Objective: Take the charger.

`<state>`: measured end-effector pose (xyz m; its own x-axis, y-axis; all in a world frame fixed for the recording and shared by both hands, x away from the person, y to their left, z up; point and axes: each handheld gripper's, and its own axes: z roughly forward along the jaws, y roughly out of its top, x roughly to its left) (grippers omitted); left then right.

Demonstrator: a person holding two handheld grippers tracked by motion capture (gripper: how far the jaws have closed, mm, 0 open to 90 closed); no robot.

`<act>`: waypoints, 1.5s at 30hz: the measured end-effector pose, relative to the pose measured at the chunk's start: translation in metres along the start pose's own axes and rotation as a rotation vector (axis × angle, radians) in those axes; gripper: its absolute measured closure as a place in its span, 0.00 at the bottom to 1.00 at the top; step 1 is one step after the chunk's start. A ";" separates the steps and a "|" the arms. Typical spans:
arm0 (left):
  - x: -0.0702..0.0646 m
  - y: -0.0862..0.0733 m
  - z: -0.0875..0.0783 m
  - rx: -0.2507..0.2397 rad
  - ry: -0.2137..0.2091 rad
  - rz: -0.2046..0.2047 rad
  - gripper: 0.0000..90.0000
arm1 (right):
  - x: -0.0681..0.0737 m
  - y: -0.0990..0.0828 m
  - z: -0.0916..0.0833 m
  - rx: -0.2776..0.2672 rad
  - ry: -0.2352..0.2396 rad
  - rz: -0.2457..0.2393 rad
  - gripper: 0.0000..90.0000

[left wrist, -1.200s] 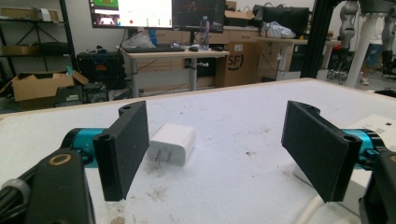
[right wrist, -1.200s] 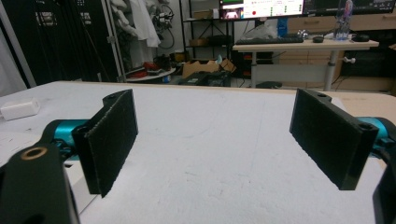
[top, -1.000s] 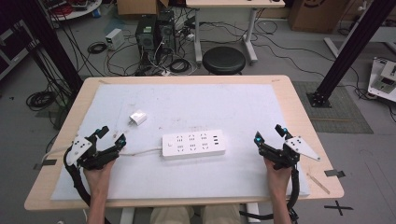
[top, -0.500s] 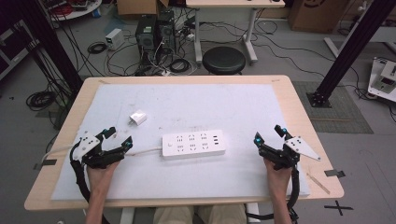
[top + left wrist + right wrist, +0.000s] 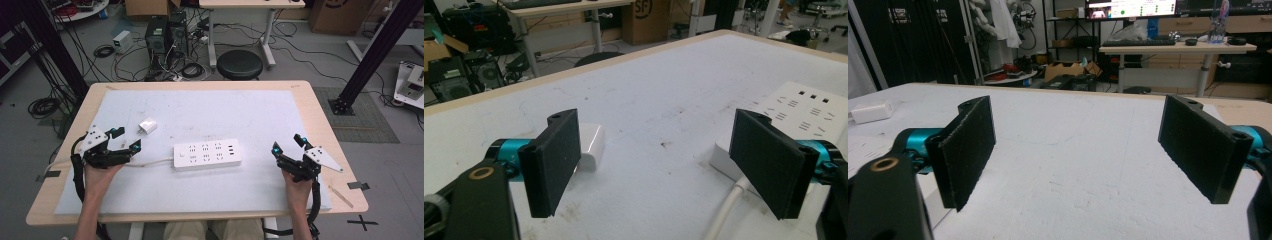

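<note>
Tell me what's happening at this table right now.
A person sits at a table holding a two-jaw gripper in each hand. A white power strip lies in the middle, its cord running toward the left gripper. A small white charger sits just beyond that gripper. Both the left and the right gripper are open and holding nothing. The left one sits close to the charger and cord; nothing has been picked up yet.

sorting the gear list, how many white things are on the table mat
2: a power strip at the mat's middle, its cord running left, and a small adapter up-left of it, near the left gripper.
</note>
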<state>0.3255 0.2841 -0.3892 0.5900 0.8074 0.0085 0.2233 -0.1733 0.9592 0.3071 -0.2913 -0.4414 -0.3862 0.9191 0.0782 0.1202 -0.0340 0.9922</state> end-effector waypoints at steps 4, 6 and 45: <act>0.009 0.012 0.008 0.062 -0.013 0.006 0.24 | 0.000 0.000 0.000 0.003 0.006 -0.007 0.17; 0.013 0.017 0.012 0.092 -0.018 0.017 0.25 | 0.001 0.000 0.000 0.004 0.010 -0.008 0.17; 0.069 0.017 0.121 0.462 -0.076 0.077 0.25 | 0.005 0.001 0.002 0.031 0.004 -0.033 0.17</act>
<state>0.4640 0.2683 -0.4067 0.6698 0.7416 0.0376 0.4880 -0.4778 0.7304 0.3073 -0.2861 -0.4407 -0.3937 0.9181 0.0464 0.1358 0.0082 0.9907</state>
